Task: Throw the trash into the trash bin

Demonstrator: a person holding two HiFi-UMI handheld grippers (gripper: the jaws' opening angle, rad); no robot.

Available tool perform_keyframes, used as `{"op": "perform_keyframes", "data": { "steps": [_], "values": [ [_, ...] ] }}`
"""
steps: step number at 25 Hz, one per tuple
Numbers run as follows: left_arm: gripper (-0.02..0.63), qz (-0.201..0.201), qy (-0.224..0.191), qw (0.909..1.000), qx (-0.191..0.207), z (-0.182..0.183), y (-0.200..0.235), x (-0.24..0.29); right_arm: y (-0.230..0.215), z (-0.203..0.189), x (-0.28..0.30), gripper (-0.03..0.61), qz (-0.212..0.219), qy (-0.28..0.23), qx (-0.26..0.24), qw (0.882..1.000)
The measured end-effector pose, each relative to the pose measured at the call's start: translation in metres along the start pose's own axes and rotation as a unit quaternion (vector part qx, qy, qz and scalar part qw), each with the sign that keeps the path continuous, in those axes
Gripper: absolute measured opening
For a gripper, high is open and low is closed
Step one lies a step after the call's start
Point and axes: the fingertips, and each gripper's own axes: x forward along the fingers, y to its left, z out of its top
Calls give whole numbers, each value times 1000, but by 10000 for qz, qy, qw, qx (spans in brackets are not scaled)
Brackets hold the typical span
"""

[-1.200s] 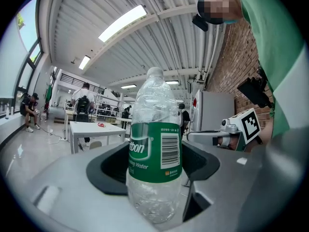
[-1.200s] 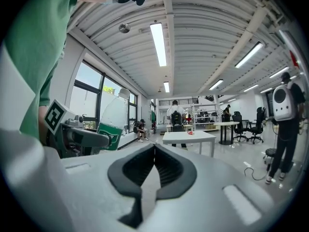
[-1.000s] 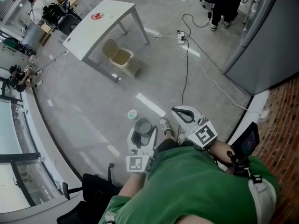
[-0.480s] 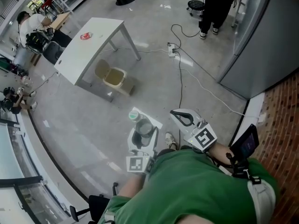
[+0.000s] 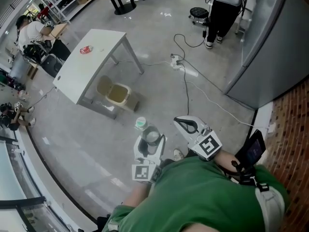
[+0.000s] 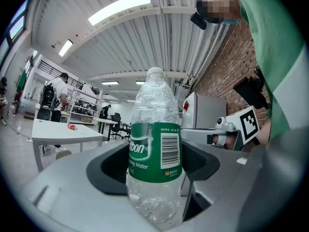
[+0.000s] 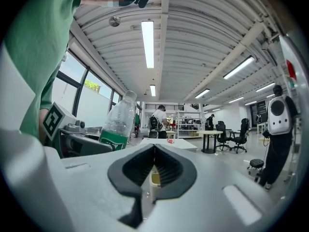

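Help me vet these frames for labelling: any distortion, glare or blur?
Left gripper view: strong fisheye, dark corners, bottle sharp. Right gripper view: same fisheye, ceiling lights blown out. Head view: bowed edges, soft sheen on the floor.

The floor [image 5: 159, 81] is smooth grey concrete. A white counter [image 5: 96, 57] stands on it, and a black cable [image 5: 186, 93] snakes across it. A red brick wall [image 5: 294, 124] is at the right, next to a big grey cabinet [image 5: 275, 47]. Long lights [image 7: 147, 37] shine on the ribbed ceiling [image 7: 203, 42]. Tall windows [image 7: 89, 103] let in daylight. Black office chairs [image 7: 240, 135] stand far back.
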Motion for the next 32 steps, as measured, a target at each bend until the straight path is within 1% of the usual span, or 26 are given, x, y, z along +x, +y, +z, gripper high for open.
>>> {"op": "perform_keyframes", "data": {
  "steps": [4, 7, 12, 14, 17, 21, 26, 32],
  "values": [
    [330, -8, 30, 10000, -2, 1, 5, 17, -17, -3, 13, 4, 28, 144, -37, 9999],
    [330, 118, 36, 9999, -24, 3, 10, 31, -32, -4, 24, 4, 130, 147, -109, 9997],
    [330, 546, 33, 9985, -52, 6, 15, 57, -58, 2, 39, 4, 493, 119, -216, 9985],
    [330, 737, -15, 9973, -68, 8, 14, 73, -74, 2, 43, 4, 653, 116, -255, 9975],
    [330, 1009, -54, 9949, 10, 8, 10, 96, -100, 0, 49, 4, 861, 105, -250, 9959],
    [330, 1359, -122, 9906, 101, 4, 2, 110, -120, -6, 51, 4, 1136, 100, -302, 9930],
    [330, 1910, -129, 9814, 135, 9, -12, 133, -153, -7, 50, 5, 1520, 101, -268, 9880],
    [330, 2323, -185, 9725, 33, 7, -15, 142, -168, -12, 58, 4, 1807, 82, -267, 9831]
  ]
}}
